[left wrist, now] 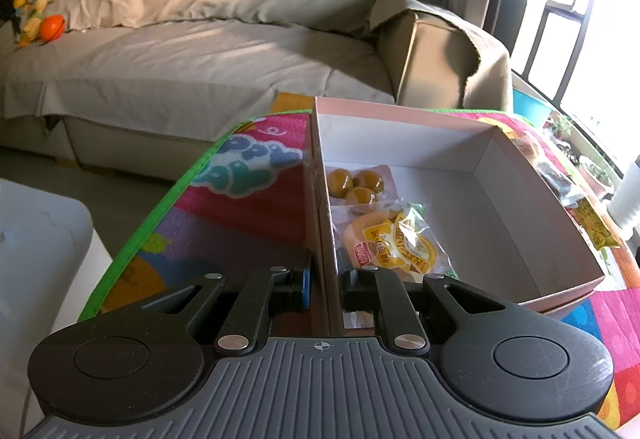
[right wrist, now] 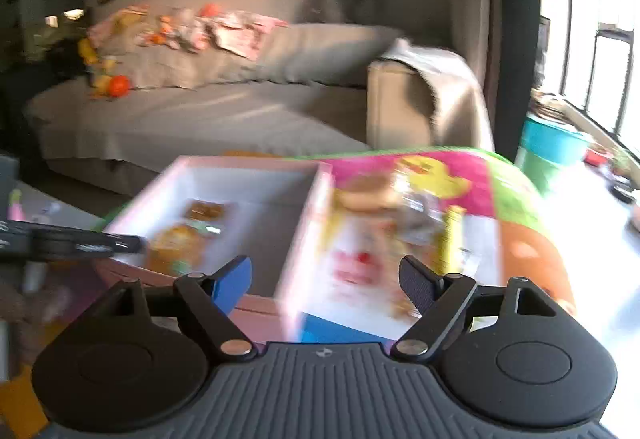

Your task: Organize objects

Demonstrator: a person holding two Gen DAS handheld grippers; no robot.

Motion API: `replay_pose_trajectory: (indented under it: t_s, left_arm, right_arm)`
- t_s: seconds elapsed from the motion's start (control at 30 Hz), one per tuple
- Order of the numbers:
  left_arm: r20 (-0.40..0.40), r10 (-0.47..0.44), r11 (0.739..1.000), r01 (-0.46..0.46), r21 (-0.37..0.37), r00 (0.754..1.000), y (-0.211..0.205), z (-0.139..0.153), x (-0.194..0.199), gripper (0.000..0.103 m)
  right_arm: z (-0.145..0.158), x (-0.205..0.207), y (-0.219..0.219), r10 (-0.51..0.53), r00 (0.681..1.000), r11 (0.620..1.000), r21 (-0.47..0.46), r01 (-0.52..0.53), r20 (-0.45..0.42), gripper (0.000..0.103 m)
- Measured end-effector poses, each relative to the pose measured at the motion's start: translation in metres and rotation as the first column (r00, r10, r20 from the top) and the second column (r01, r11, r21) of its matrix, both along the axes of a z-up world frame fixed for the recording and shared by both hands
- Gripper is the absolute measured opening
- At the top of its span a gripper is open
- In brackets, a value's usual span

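Already the pink-walled box (left wrist: 460,175) holds two snack packets against its left wall: a clear pack of three brown round sweets (left wrist: 356,183) and, nearer the camera, a yellow-and-orange packet (left wrist: 388,243) with a red logo and printed characters too crumpled and tilted to read. Most of the box's white floor is bare. It sits on a bright play mat (left wrist: 240,199) with a green edge; blue cartoon letters on the mat are partly visible, not legibly as a word.

Outside the box, just beyond its right wall, several packets wait on the mat: a bun-like one (right wrist: 372,195), a clear wrapper (right wrist: 420,219) and a yellow stick pack (right wrist: 452,235), all blurred in the right wrist view. In the left view a yellow packet (left wrist: 596,227) there bears green writing I cannot make out. By my reckoning the sorting is early, two in and at least three or four left.

The left tongs (left wrist: 324,279) are clamped on the box's left wall, one finger outside and one inside, steadying it. The right tongs (right wrist: 326,279) stand open and empty, above the box's near right corner, facing the loose packets.

Beyond lies a grey sofa (left wrist: 200,51) with clothes and toys.
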State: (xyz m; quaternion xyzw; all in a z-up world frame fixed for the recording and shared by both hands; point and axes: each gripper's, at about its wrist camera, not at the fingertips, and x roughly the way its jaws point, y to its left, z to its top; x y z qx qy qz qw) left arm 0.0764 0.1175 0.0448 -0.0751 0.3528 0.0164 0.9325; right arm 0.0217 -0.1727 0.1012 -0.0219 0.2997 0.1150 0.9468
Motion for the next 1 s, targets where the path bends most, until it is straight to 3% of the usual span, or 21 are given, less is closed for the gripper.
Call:
replay_pose_trajectory:
  t_s: [0.27, 0.47, 0.67, 0.77, 0.83, 0.87, 0.93, 1.0]
  left_arm:
    - [-0.002, 0.000, 1.000, 0.000, 0.000, 1.000, -0.001, -0.001, 0.000, 0.014]
    - [-0.002, 0.001, 1.000, -0.001, -0.001, 1.000, -0.001, -0.001, 0.000, 0.014]
    - [-0.003, -0.002, 1.000, 0.002, 0.002, 1.000, -0.001, -0.002, 0.000, 0.014]
    - [-0.008, -0.007, 1.000, 0.007, 0.008, 1.000, 0.000, -0.004, 0.001, 0.014]
    - [-0.012, -0.009, 1.000, 0.009, 0.011, 1.000, 0.000, -0.005, 0.001, 0.014]
    - [-0.013, -0.010, 1.000, 0.011, 0.011, 1.000, 0.001, -0.006, 0.002, 0.014]
    - [-0.014, -0.012, 1.000, 0.012, 0.009, 1.000, 0.001, -0.005, 0.002, 0.014]
    - [-0.013, -0.013, 1.000, 0.013, 0.003, 1.000, 0.002, -0.006, 0.003, 0.014]
  right_arm:
    - [-0.027, 0.038, -0.032, -0.171, 0.984, 0.984, -0.057, 0.168, -0.048, 0.082]
    - [-0.025, 0.070, -0.026, -0.128, 0.990, 0.990, -0.059, 0.125, -0.052, 0.082]
    - [-0.012, 0.180, -0.010, -0.101, 0.981, 0.993, 0.047, 0.110, -0.163, 0.082]
    - [-0.022, 0.242, -0.004, -0.133, 0.959, 0.984, 0.083, 0.158, -0.249, 0.091]
    - [-0.037, 0.274, 0.000, -0.153, 0.938, 0.980, 0.076, 0.186, -0.312, 0.091]
    - [-0.044, 0.285, 0.002, -0.160, 0.927, 0.981, 0.053, 0.189, -0.339, 0.090]
    - [-0.055, 0.294, 0.005, -0.140, 0.916, 0.989, -0.001, 0.151, -0.375, 0.077]
    - [-0.057, 0.288, -0.006, -0.087, 0.913, 0.992, 0.046, 0.114, -0.398, 0.070]
